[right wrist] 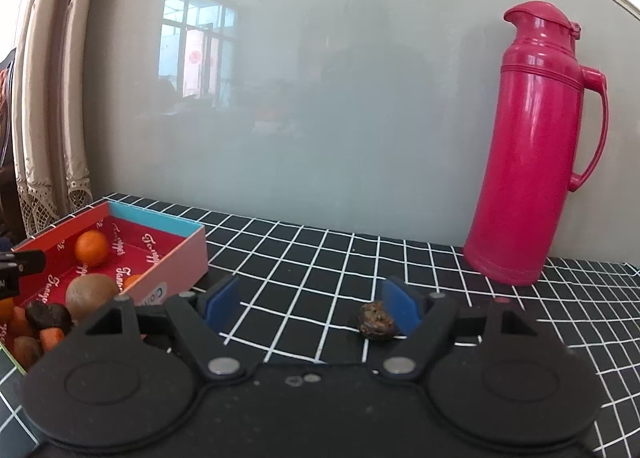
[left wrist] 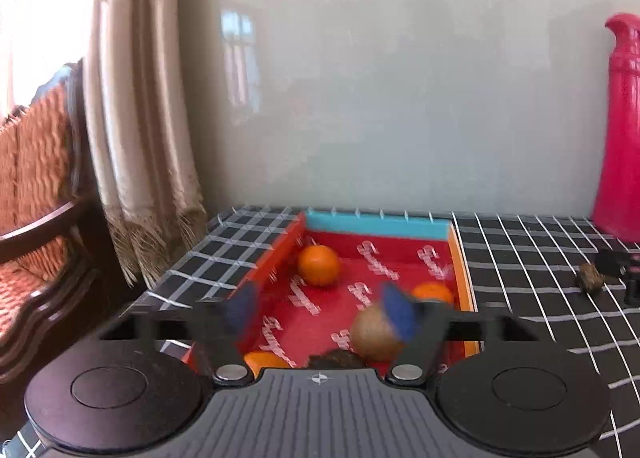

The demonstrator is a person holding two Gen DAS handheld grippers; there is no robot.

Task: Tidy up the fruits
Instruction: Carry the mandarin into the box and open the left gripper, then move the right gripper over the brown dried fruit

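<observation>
Left wrist view: the left gripper (left wrist: 320, 314), fingers blurred and spread with nothing pinched, hangs over the red box (left wrist: 464, 258). Directly beneath lie a dark wrinkled fruit (left wrist: 336, 360) and a brown round fruit (left wrist: 374, 334); farther in rests an orange (left wrist: 319, 265).

Right wrist view: the right gripper (right wrist: 314, 308) stands spread above the checked tablecloth (right wrist: 312, 258), a small dark shrivelled fruit (right wrist: 376, 320) lying just beside its right-hand pad (right wrist: 400, 308); contact cannot be told. Beyond, against the wall, stands a pink thermos (right wrist: 532, 146).
</observation>
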